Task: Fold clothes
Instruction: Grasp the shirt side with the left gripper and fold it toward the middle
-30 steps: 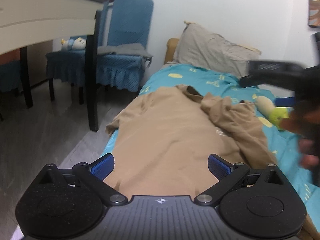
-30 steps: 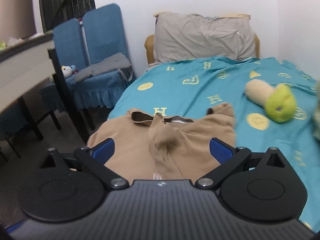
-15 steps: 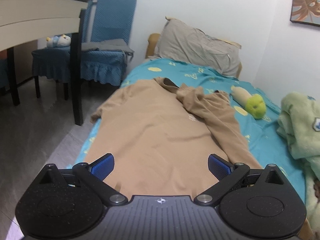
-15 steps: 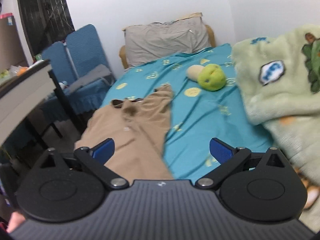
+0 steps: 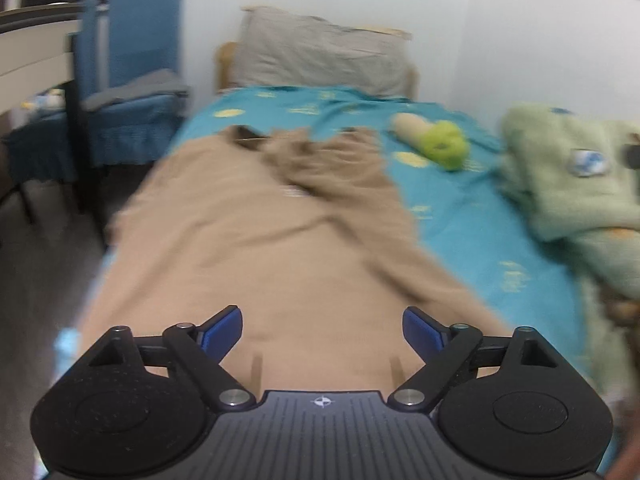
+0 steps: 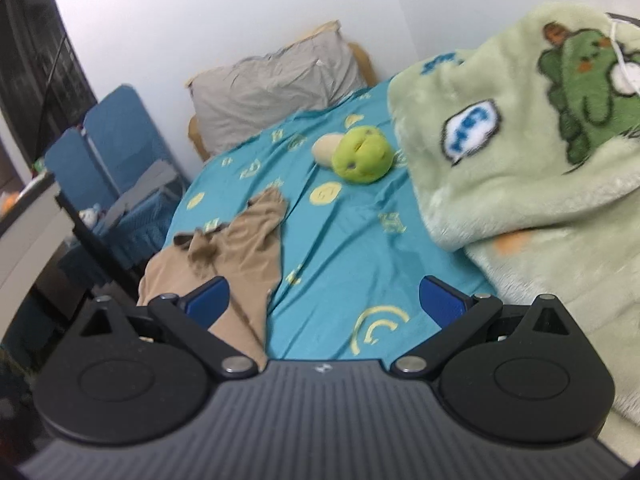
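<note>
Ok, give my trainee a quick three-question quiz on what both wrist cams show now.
1. True or false: the left claw is shut on the tan shirt.
2. What lies between the tan shirt and the green fleece blanket on the teal sheet? A) green plush toy B) a book C) a shoe
3. Fill in: the right claw is ____.

Key: 1 false, both claws are open and hold nothing; 2 A; 3 open.

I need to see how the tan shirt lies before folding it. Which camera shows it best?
The left wrist view: the tan shirt fills the middle, spread along the bed with one side bunched over, though blurred. The right wrist view catches only its crumpled right part, the rest hidden behind the claw's body.
</note>
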Demonstrator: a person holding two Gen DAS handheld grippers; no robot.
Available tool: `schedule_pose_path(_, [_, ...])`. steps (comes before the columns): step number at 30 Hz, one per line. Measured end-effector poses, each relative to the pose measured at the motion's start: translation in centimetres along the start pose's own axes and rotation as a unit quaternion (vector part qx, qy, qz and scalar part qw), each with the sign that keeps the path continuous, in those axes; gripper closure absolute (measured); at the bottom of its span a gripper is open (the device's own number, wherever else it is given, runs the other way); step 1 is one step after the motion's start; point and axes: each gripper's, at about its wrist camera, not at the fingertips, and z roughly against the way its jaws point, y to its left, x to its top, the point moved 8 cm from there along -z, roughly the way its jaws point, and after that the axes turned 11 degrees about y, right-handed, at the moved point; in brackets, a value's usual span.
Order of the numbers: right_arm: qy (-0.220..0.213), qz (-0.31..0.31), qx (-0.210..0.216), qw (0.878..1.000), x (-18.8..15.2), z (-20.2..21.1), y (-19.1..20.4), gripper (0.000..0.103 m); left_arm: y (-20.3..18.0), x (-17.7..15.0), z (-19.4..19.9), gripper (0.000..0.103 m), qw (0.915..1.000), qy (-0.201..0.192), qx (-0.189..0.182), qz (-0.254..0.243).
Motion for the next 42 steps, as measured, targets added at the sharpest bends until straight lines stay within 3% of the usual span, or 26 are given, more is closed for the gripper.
schedule_pose_path(5, [-0.021, -0.039, -0.014, 0.999, 0.6, 0.5, -2.2, 0.000, -7.0, 0.0, -2.2, 0.035, 0.9932, 0.058, -0.093, 0.041])
schedule_pose_path(8, [-0.015, -0.058, -0.014, 0.998, 0.6, 0.1, -3.3, 0.000, -10.5, -0.6, -4.1, 0.038, 0.9896, 0.079, -0.113, 0.041])
schedule_pose_path(10, [-0.008, -0.066, -0.015, 0.998, 0.4, -0.3, -3.7, 0.000, -11.9, -1.4, -5.8, 0.053, 0.9908, 0.099, -0.089, 0.027])
schedule_pose_path(12, [-0.001, -0.070, -0.017, 0.997, 0.3, -0.7, -3.8, 0.000, -12.3, -2.2, -7.4, 0.086, 0.9892, 0.124, -0.072, 0.029])
schedule_pose_path(14, [0.005, -0.071, -0.019, 0.997, 0.2, -1.1, -3.8, 0.000, -11.7, -2.3, -7.2, 0.099, 0.9882, 0.125, -0.078, 0.041])
schedule_pose_path(15, [0.008, -0.074, -0.018, 0.997, 0.1, -1.2, -3.9, 0.000, -11.4, -2.4, -7.0, 0.099, 0.9878, 0.124, -0.082, 0.047])
schedule_pose_path(19, [0.018, -0.086, -0.014, 0.996, -0.2, -1.6, -4.0, 0.000, -8.5, -1.7, -4.6, 0.100, 0.9775, 0.115, -0.141, 0.106])
schedule_pose_path(20, [0.020, -0.088, -0.011, 0.996, -0.2, -1.7, -4.0, 0.000, -7.4, -1.8, -3.8, 0.100, 0.9716, 0.119, -0.160, 0.128])
schedule_pose_path(22, [0.023, -0.087, -0.008, 0.996, -0.3, -1.7, -3.8, 0.000, -4.9, -1.9, -2.6, 0.100, 0.9522, 0.134, -0.205, 0.182])
schedule_pose_path(24, [0.027, -0.084, -0.006, 0.996, -0.4, -1.8, -3.5, 0.000, -1.9, -2.4, -1.8, 0.100, 0.9373, 0.149, -0.229, 0.216])
schedule_pose_path(28, [0.041, -0.082, -0.001, 0.996, -0.8, -2.3, -2.9, 0.000, 3.9, -4.2, -1.7, 0.100, 0.9439, 0.177, -0.174, 0.218])
schedule_pose_path(32, [0.055, -0.068, 0.002, 0.996, -1.1, -2.9, -2.0, 0.000, 6.4, -5.8, -2.2, 0.100, 0.9524, 0.198, -0.133, 0.190])
schedule_pose_path(34, [0.060, -0.056, 0.001, 0.997, -1.4, -3.0, -1.5, 0.000, 6.4, -6.0, -1.7, 0.097, 0.9565, 0.189, -0.135, 0.176])
schedule_pose_path(37, [0.065, -0.050, 0.003, 0.997, -1.5, -3.2, -1.1, 0.000, 5.5, -5.8, -0.7, 0.080, 0.9621, 0.175, -0.135, 0.160])
schedule_pose_path(38, [0.066, -0.050, 0.004, 0.997, -1.6, -3.3, -1.0, 0.000, 4.9, -5.9, -0.3, 0.069, 0.9632, 0.175, -0.137, 0.151])
schedule_pose_path(42, [0.069, -0.052, 0.005, 0.996, -1.5, -3.6, -0.8, 0.000, 1.9, -6.2, 0.7, 0.039, 0.9606, 0.192, -0.146, 0.138])
